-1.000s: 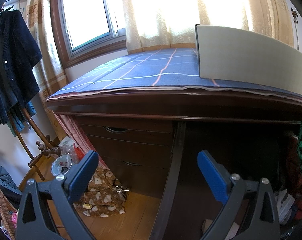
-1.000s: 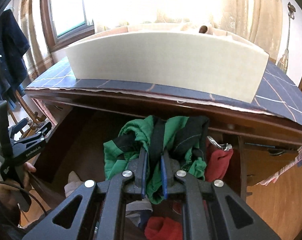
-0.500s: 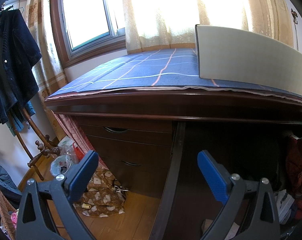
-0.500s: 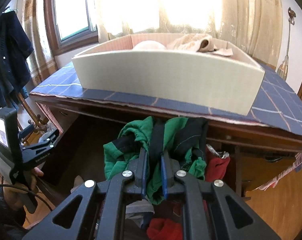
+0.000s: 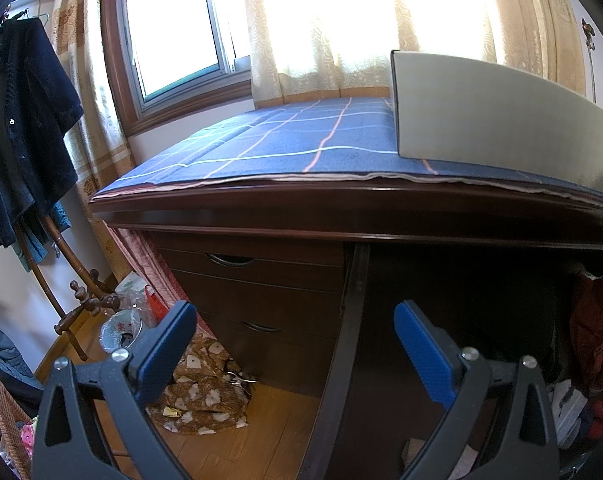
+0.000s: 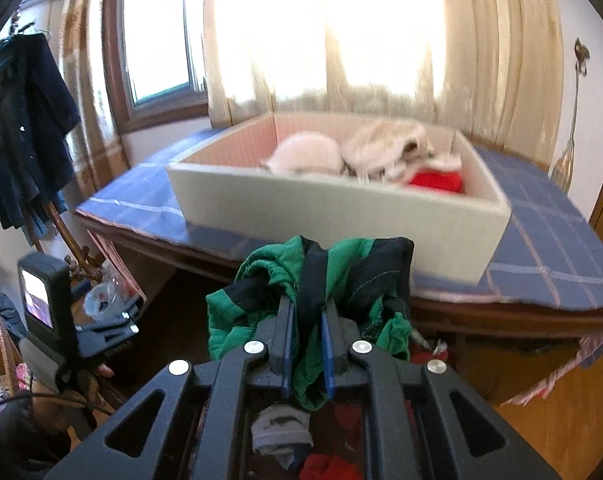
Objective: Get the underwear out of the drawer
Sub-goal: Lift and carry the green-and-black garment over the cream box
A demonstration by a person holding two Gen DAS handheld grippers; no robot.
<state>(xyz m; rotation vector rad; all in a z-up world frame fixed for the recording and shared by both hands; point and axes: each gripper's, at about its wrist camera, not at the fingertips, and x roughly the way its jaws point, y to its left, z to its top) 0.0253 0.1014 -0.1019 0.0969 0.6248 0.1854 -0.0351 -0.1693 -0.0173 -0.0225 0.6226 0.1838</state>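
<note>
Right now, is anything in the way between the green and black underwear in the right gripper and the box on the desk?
Only the box's near wall. The right gripper is shut on the green and black underwear, whose top shows level with the desk edge, below the box's rim. The box is open on top.

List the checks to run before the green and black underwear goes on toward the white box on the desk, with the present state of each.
1. Right gripper shut on the green and black underwear: ok.
2. Underwear hanging free of the other clothes below: ok.
3. White box open-topped, with room: ok; the pale and red garments leave space.
4. Underwear above the box's near wall: not ok.
5. Left gripper open and out of the way: ok.
6. Drawer itself: cannot tell, too dark.
</note>
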